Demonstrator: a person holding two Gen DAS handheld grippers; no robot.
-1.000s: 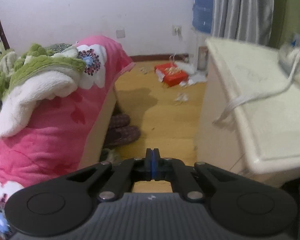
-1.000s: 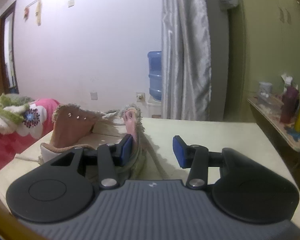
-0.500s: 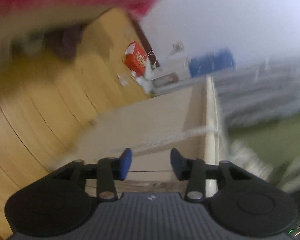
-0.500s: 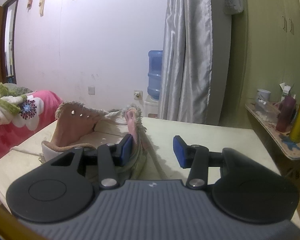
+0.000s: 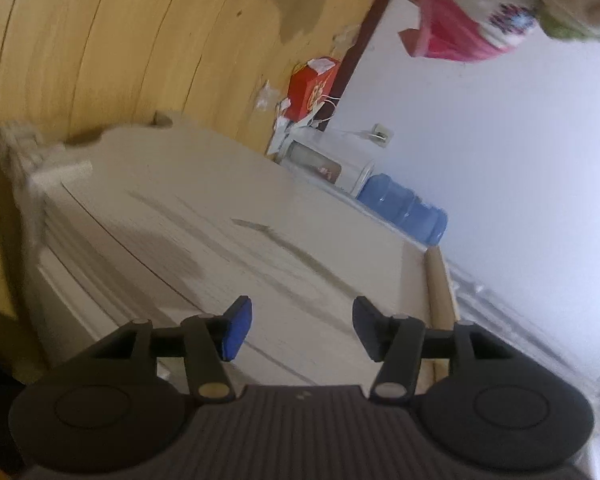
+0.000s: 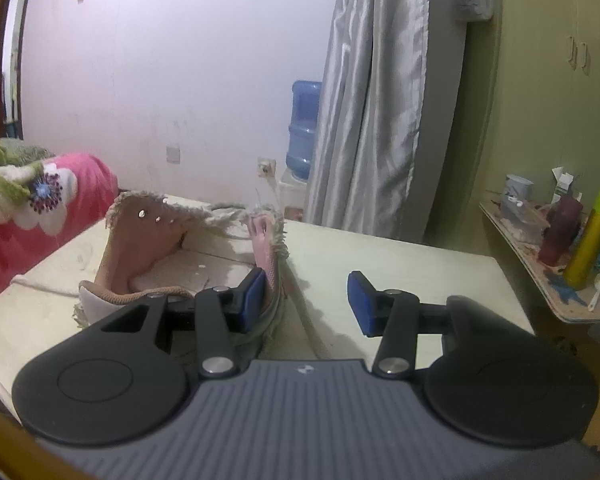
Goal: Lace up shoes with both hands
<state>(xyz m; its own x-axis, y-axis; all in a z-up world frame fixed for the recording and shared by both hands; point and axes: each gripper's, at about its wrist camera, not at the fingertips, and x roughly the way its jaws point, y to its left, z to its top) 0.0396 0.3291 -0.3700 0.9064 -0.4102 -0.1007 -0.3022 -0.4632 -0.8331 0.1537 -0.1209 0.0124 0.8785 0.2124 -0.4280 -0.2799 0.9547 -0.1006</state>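
Soft shoe spread open on the table, both grippers empty with fingers apart.
It looks light and floppy; best gripped by the thin cord-like lace trailing left, or the eyelet flap. The right gripper sits beside its tongue; the left gripper hangs over bare table, view blurred. A cluttered shelf stands well apart.

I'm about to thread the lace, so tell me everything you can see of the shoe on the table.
The shoe is tan-pink fabric with frayed, fuzzy edges and a white sole edge, lying on the pale table, opening toward the camera. Its sides are spread wide; small eyelets dot the left flap. A whitish lace trails left across the table. The right gripper is open, its left finger at the shoe's right flap.
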